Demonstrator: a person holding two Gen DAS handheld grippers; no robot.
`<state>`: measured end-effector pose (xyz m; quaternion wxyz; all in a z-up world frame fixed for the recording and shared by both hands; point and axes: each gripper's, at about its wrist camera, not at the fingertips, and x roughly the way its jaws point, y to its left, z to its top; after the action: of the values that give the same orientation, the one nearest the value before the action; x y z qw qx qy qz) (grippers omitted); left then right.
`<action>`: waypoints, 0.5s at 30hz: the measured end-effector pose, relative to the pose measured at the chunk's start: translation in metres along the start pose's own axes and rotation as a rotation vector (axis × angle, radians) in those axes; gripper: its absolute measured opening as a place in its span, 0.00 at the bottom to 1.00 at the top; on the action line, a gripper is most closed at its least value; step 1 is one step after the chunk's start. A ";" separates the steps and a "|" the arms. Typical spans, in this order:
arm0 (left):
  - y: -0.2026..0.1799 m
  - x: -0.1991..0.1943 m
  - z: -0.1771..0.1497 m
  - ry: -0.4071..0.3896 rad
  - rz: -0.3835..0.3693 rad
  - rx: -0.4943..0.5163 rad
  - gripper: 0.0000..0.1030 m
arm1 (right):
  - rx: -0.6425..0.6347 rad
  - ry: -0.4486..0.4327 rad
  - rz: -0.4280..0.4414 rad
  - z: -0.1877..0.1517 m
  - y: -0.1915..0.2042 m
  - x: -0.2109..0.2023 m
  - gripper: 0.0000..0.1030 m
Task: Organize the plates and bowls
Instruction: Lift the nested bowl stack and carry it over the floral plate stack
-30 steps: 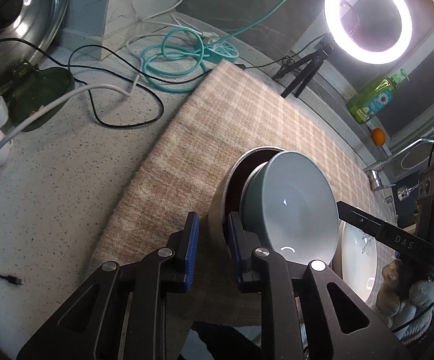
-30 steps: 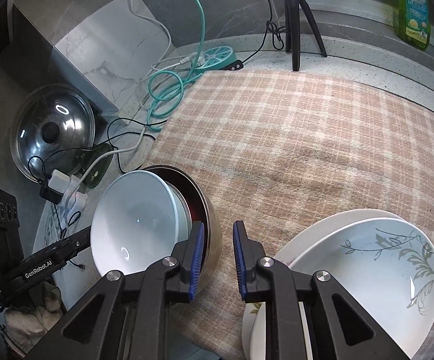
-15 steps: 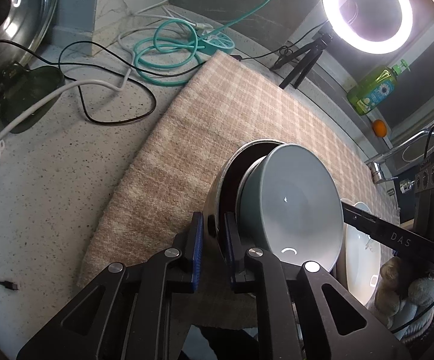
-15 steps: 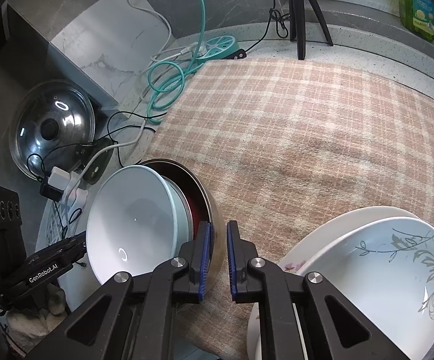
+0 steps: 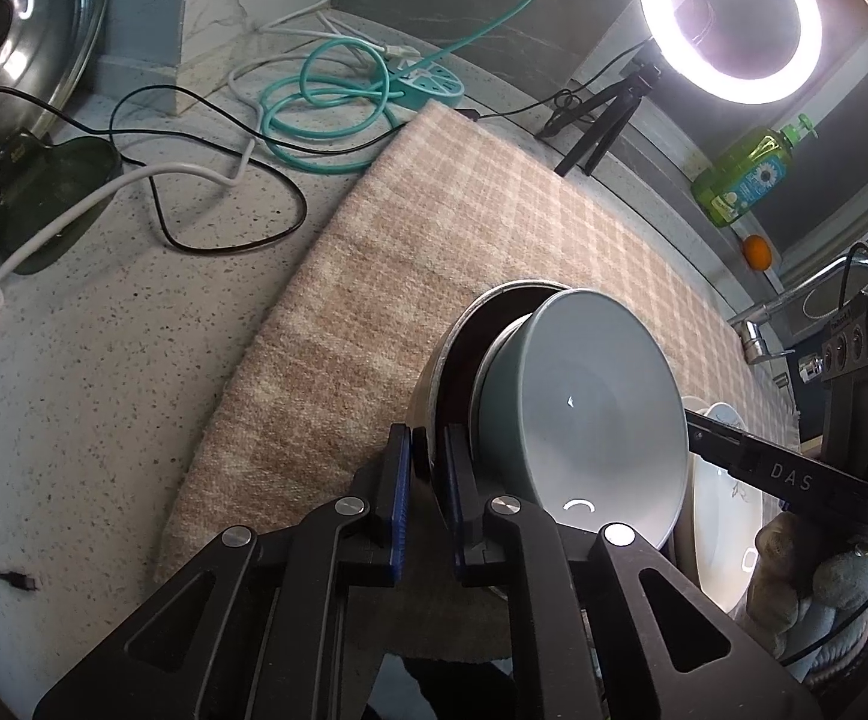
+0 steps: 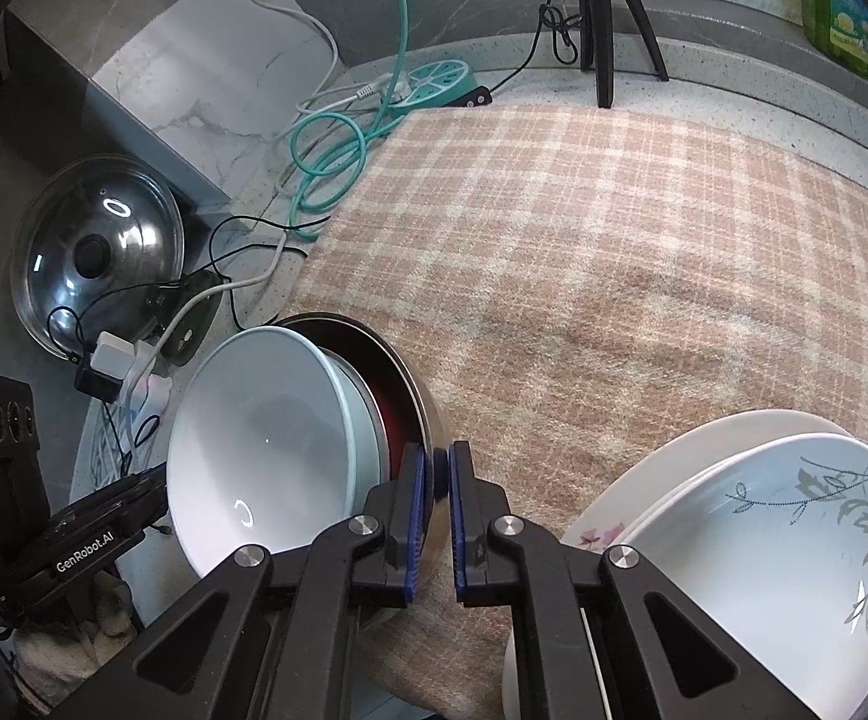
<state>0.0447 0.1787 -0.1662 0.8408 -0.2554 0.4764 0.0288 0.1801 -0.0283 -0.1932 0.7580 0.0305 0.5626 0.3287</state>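
On plaid mat (image 6: 583, 252) | both grippers (image 5: 428, 450) (image 6: 439, 468) apparently clamp steel bowl rim (image 6: 416, 396) | glossy bowl (image 6: 266, 438) nested

Your speckled table (image 5: 104, 372) carries a checked cloth (image 5: 481, 240). Beyond the cloth's far corner you have a lit ring lamp (image 5: 730, 18) on a small tripod (image 6: 604, 18); left of the tripod, coiled teal cable (image 5: 320, 114) lies before the marble wall (image 6: 206, 60).

It is a home kitchen: a speckled stone table (image 5: 104, 372), a tap (image 5: 793, 300), a green soap bottle (image 5: 745, 177), a pot lid (image 6: 98, 252), bowls (image 6: 266, 438) and plates (image 6: 793, 516).
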 end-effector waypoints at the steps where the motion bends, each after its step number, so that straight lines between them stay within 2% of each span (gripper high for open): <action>1: 0.000 0.000 0.000 0.000 0.002 0.001 0.09 | 0.002 -0.001 -0.001 0.000 0.000 0.000 0.07; 15: -0.001 -0.004 0.001 -0.003 0.001 -0.007 0.08 | 0.042 -0.006 -0.008 -0.004 0.001 -0.005 0.07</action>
<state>0.0443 0.1791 -0.1623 0.8408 -0.2579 0.4750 0.0312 0.1756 -0.0316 -0.1904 0.7604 0.0450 0.5670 0.3136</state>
